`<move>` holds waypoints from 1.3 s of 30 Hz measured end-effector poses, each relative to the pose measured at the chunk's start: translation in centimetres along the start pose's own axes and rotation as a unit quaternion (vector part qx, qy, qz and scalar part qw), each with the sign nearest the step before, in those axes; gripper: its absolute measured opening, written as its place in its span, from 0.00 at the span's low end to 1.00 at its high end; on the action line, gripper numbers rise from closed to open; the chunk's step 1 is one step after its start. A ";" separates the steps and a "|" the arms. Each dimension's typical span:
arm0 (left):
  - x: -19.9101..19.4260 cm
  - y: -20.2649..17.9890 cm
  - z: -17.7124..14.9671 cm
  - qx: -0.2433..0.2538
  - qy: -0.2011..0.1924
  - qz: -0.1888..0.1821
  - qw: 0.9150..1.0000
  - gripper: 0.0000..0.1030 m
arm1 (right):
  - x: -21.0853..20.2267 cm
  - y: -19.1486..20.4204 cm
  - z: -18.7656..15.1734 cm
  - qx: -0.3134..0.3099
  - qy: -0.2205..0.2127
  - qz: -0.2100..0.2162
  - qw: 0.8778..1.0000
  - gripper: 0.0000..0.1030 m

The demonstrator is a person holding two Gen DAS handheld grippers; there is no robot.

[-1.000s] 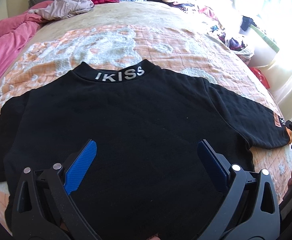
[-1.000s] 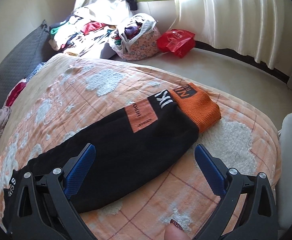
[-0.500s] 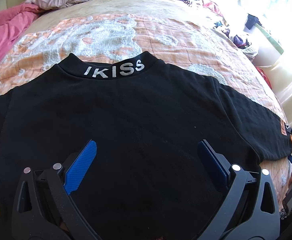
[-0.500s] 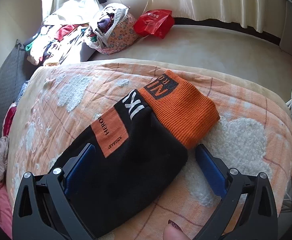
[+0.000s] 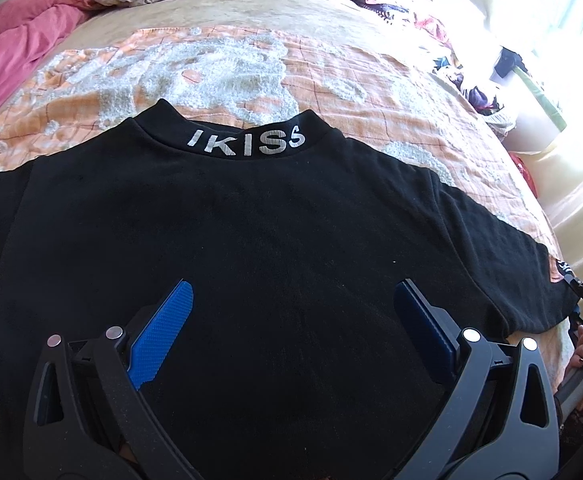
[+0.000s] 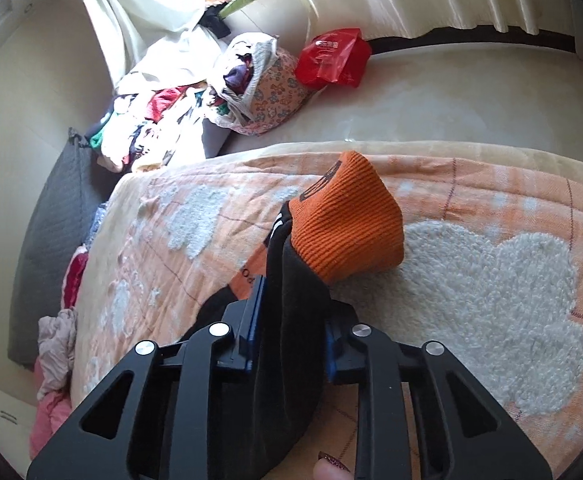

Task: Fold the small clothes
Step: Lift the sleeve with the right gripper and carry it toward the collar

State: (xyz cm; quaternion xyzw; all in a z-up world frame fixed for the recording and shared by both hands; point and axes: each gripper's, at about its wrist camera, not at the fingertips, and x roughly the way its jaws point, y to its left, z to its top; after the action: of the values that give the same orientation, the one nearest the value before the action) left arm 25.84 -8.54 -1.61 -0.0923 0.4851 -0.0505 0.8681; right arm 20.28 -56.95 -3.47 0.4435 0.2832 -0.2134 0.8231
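Bed (image 5: 331,80): an orange-and-white fleecy blanket fills the upper half of the left-wrist frame, with loose laundry piled along its top edge.
Shirt (image 5: 251,240): black, collar lettered IKISS at upper centre, spread flat on the bed across the middle of the left-wrist frame, sleeves out to either side.
Handling: likely soft, limp and light; it should sag and drag wherever it is not held, and the blanket's pile may catch it. Seams, hem and cuffs look the firmest places to pinch.
Sleeve (image 6: 287,320): black, bunched at lower centre of the right-wrist frame, lifted a little off the blanket.
Cuff (image 6: 347,228): orange ribbed knit at frame centre, poking up beyond the grip; thicker and probably less slippery than the body cloth.
Right claw (image 6: 289,336): clenched on the sleeve just behind the cuff.
Left claw (image 5: 291,304): released, jaws wide apart over the shirt's lower body, holding nothing.
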 end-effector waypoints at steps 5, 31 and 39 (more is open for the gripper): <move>-1.5 0.4 -0.2 -0.011 -0.013 -0.014 1.000 0.92 | -1.9 2.6 -0.1 -0.042 -0.017 0.082 0.996 0.16; -6.7 4.5 -0.2 -0.097 -0.034 -0.111 0.989 0.92 | -7.3 16.7 -12.9 -0.315 0.054 0.293 0.901 0.16; -6.5 6.0 -0.7 -0.132 -0.025 -0.142 0.981 0.92 | -6.5 18.7 -18.9 -0.400 0.086 0.277 0.870 0.16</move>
State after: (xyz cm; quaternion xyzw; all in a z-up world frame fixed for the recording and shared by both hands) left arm 21.84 -1.57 2.15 -0.2749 0.4476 -0.1069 0.8442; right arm 21.43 -30.55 3.77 0.1534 0.2798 0.1935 0.9278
